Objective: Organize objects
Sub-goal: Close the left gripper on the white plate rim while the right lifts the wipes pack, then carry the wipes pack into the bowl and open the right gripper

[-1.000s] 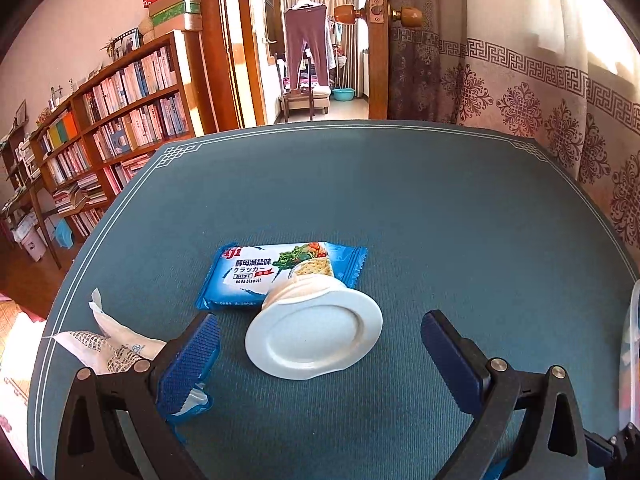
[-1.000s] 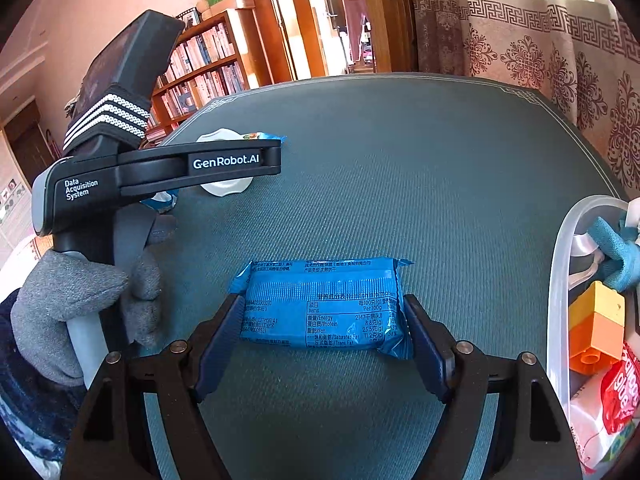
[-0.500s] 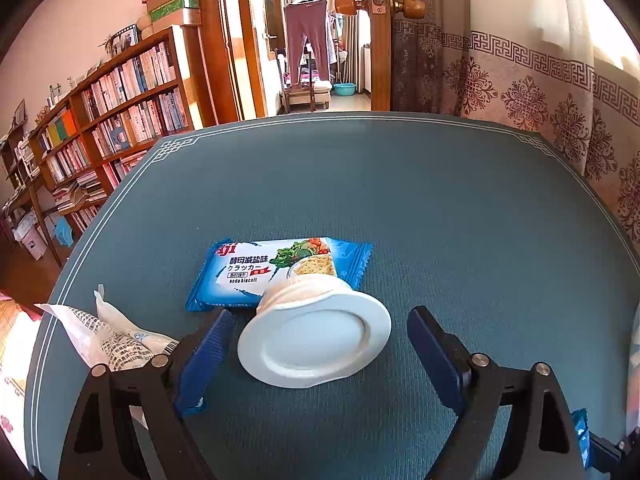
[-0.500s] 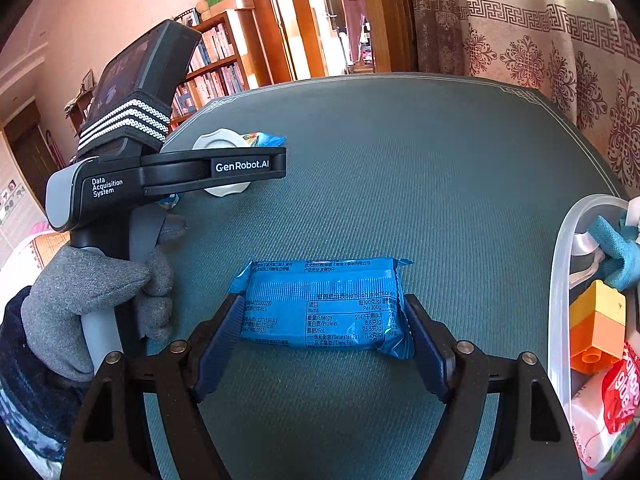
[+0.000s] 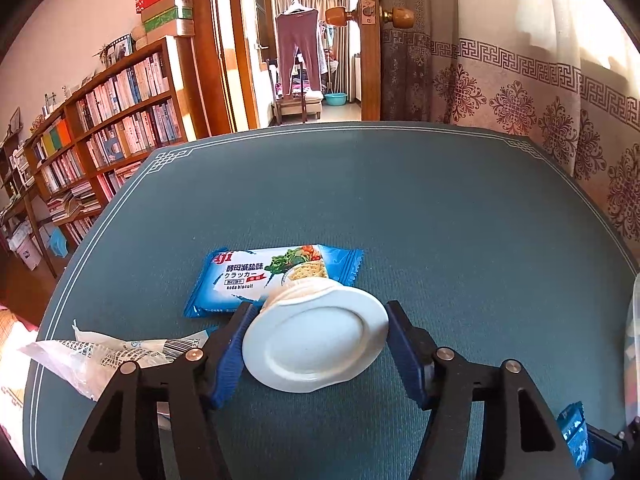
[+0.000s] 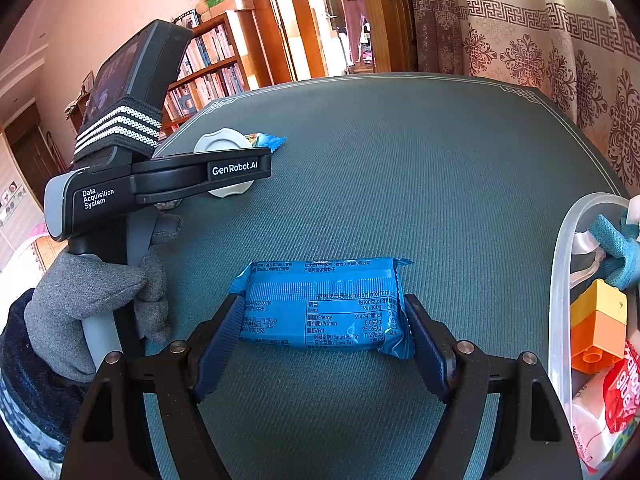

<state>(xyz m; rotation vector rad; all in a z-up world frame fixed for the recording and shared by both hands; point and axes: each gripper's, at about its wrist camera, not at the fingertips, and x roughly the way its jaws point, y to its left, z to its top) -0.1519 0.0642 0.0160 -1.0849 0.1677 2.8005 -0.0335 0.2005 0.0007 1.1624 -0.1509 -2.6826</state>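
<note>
A white round lid-like dish [image 5: 316,344] lies tilted on the teal table, leaning on a blue Aji cracker packet [image 5: 256,276]. My left gripper [image 5: 316,348] has its jaws around the dish, both pads at its rim. My right gripper [image 6: 326,332] is shut on a second blue cracker packet [image 6: 324,304], pads against both ends, low over the table. The dish also shows in the right wrist view [image 6: 224,148], partly behind the left gripper body.
A crumpled clear wrapper [image 5: 100,356] lies at the table's left edge. A clear plastic bin [image 6: 560,272] at the right holds an orange-yellow brick [image 6: 596,324], a teal cloth and packets. A bookshelf [image 5: 100,140] and a doorway stand beyond the table.
My left gripper has moved forward over the white dish and its jaws have narrowed onto its rim. The right gripper and its packet have not moved.
</note>
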